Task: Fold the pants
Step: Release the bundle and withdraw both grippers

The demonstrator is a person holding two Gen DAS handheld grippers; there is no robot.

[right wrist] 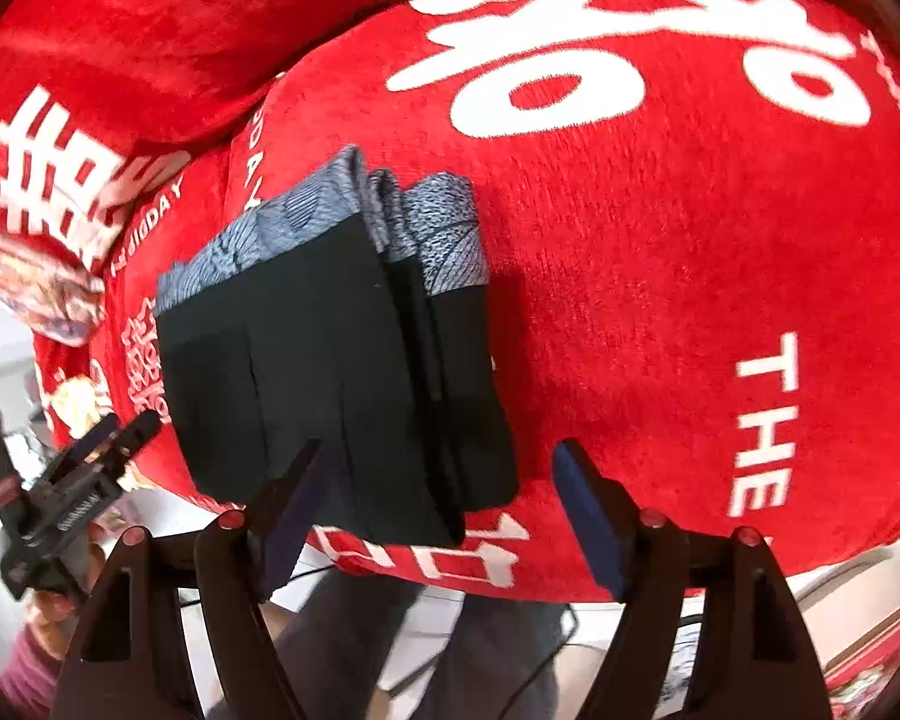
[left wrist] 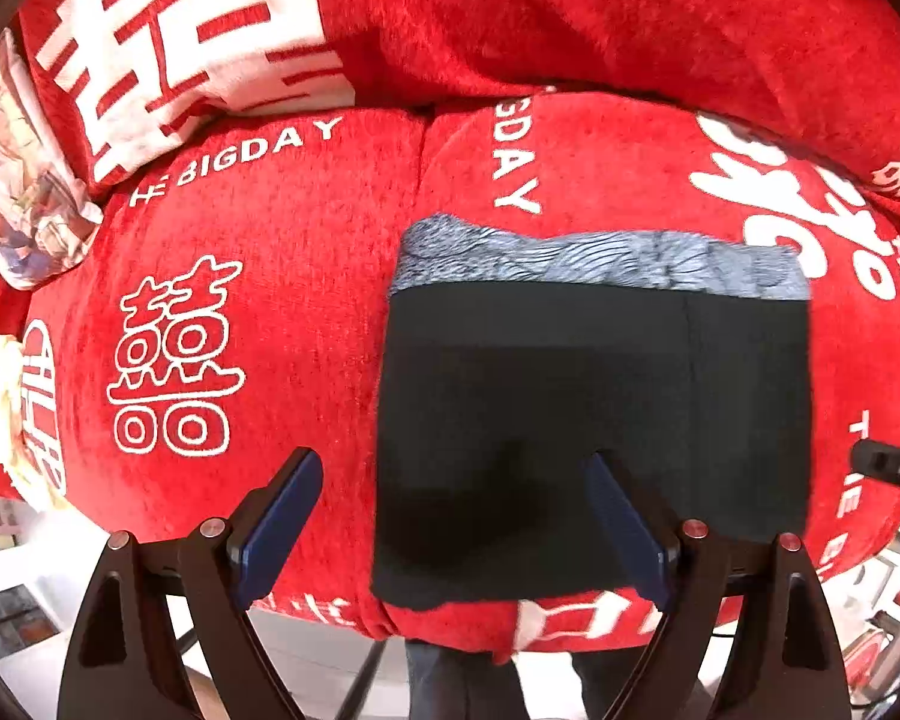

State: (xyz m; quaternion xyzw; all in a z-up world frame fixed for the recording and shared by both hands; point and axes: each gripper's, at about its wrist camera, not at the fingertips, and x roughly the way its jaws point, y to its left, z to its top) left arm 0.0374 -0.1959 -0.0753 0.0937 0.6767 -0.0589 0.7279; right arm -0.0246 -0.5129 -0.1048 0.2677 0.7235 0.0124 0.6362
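nearest, left gripper (left wrist: 453,516) and right gripper (right wrist: 438,507) held spread, nothing grasped, poised above near edge; pants (left wrist: 594,420) laid as compact folded stack on red blanket (left wrist: 258,312), grey waistband (left wrist: 600,264) farthest; folding judged complete.

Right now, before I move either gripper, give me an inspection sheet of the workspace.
Surface: red printed cover over cushions.
Job's things: black pants, folded into a compact stack, grey patterned band at the far edge; layers show from the right wrist view.
Clutter: printed pillow at far left.
Grippers: left gripper open, holding nothing; right gripper open, holding nothing.
Cables: a thin dark cable below the surface edge.
Surroundings: floor and the person's legs below.
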